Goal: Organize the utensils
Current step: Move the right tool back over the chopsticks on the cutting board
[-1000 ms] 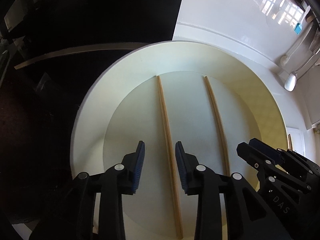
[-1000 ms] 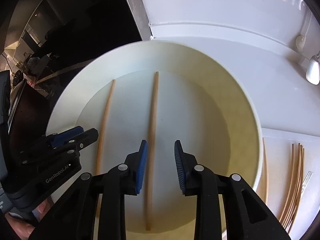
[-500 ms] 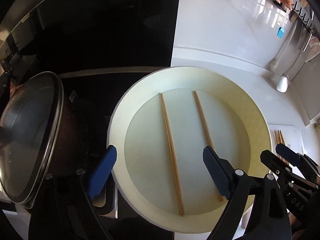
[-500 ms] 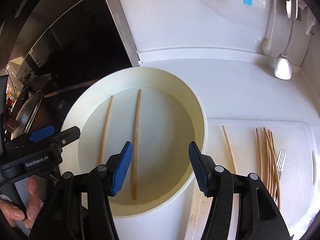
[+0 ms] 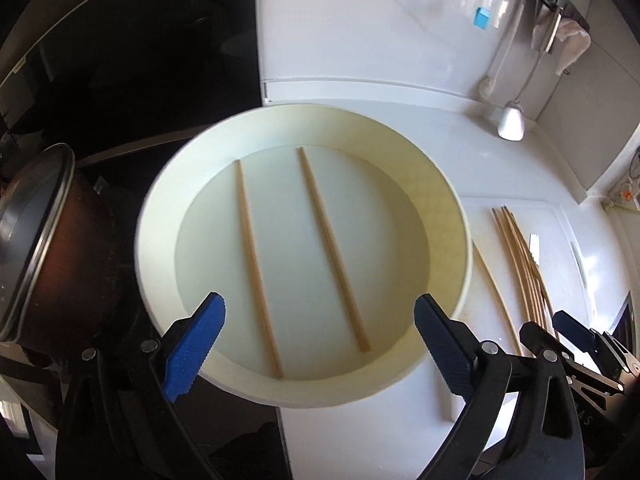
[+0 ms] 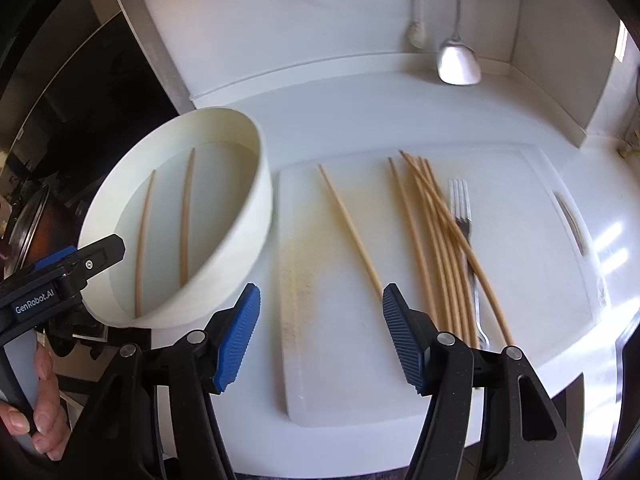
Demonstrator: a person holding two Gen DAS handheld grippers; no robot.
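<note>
Now both tongs, right gripper (image 6: pixel 320 336) and left gripper (image 5: pixel 316 344), gape empty; best to straddle the lone chopstick (image 6: pixel 349 230) at frame centre squarely, clear of the fork (image 6: pixel 464 220).

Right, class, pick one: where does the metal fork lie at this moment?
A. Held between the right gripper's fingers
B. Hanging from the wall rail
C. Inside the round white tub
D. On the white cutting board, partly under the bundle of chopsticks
D. The fork lies on the cutting board with some of the bundled chopsticks crossing over it; the tub holds only two chopsticks, and the right gripper is open and empty.
</note>
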